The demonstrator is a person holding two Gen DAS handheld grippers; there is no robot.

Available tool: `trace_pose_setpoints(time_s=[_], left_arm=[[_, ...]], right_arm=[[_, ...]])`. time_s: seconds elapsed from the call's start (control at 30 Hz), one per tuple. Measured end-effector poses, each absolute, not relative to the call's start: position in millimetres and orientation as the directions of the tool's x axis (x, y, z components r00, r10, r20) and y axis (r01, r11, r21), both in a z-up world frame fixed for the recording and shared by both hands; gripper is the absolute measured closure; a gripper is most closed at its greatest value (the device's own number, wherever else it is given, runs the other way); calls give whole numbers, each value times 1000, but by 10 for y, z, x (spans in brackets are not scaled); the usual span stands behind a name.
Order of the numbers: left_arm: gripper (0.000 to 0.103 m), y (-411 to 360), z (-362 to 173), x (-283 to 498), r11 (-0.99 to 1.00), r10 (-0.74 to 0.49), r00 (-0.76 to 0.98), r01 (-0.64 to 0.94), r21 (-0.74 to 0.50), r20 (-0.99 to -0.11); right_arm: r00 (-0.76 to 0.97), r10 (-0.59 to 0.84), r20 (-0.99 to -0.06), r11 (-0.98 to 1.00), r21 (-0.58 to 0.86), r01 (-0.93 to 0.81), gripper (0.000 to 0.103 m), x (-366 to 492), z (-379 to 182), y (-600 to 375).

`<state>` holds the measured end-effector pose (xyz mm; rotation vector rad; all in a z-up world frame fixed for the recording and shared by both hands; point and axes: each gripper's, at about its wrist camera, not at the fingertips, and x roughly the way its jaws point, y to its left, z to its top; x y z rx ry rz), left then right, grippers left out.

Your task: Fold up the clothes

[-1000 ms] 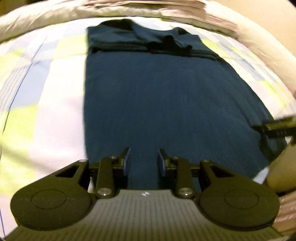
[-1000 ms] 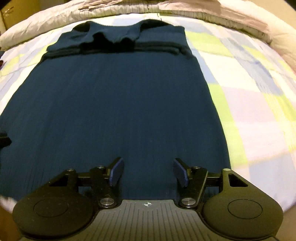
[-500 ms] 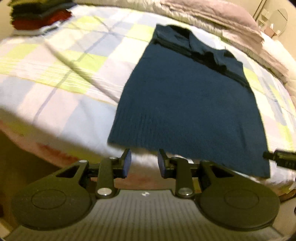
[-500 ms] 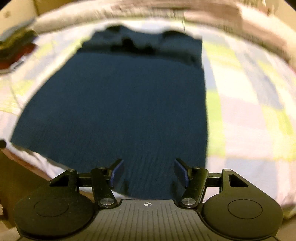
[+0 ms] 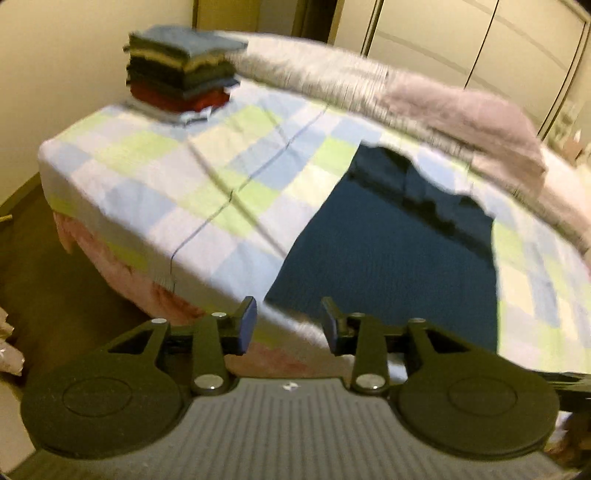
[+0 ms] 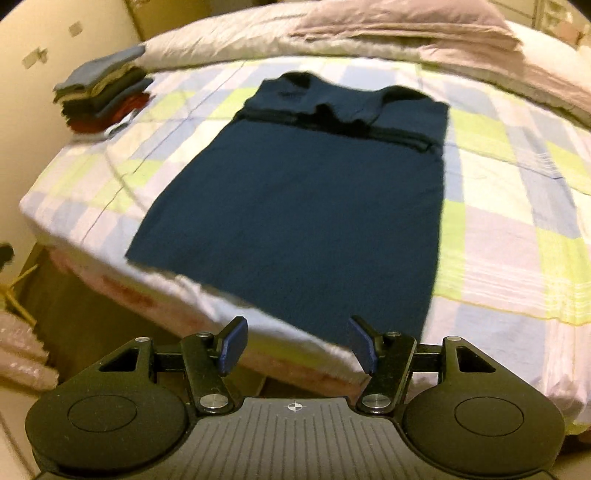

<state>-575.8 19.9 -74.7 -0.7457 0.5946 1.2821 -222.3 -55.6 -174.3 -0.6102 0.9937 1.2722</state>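
The left claw hangs open and empty off the near edge of the bed, its two blue-padded fingers spread with nothing between them, and the right claw is likewise open and empty, held just short of the mattress edge. One dark blue sweater lies flat on the checked bedspread, its sleeves folded in across the chest near the collar and its hem at the near edge of the bed, just beyond the right claw's fingertips. In the left wrist view the same sweater sits to the right of the claw, with a broad stretch of bare bedspread to its left. One stack of folded clothes stands at the far left corner of the bed, well apart from the sweater; the count of pieces in it is too blurred to tell. A rolled quilt runs along the far side of the bed.
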Motion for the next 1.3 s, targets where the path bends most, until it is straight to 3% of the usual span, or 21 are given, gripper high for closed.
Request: trace_pose_setpoints(time_s=[0.33,0.8,0.97,1.03,1.3], left_arm=[[68,63,-525,-5777,80,638,201,-977,-196,-744],[66,-39,-324,-4965,402,497,332,-907,-126,-802],[65,-91,-208,-4769,460,477,328,-884,-86,-816],[59,-119,-172,-4696,472,475,317,-879,-66,-821],[57,-241,-170,-4540,502,466,275,-865,-4,-841]], right_arm=[[-19,503,-864,174,122,-977,40,-2301,-1548,-385],[97,677,-730,356,209,-911,40,-1884,-695,-1341],[101,668,-737,368,209,-906,40,-1860,-523,-1556],[98,659,-746,378,216,-900,40,-1856,-488,-1595],[71,616,-785,394,229,-890,40,-1852,-568,-1715]])
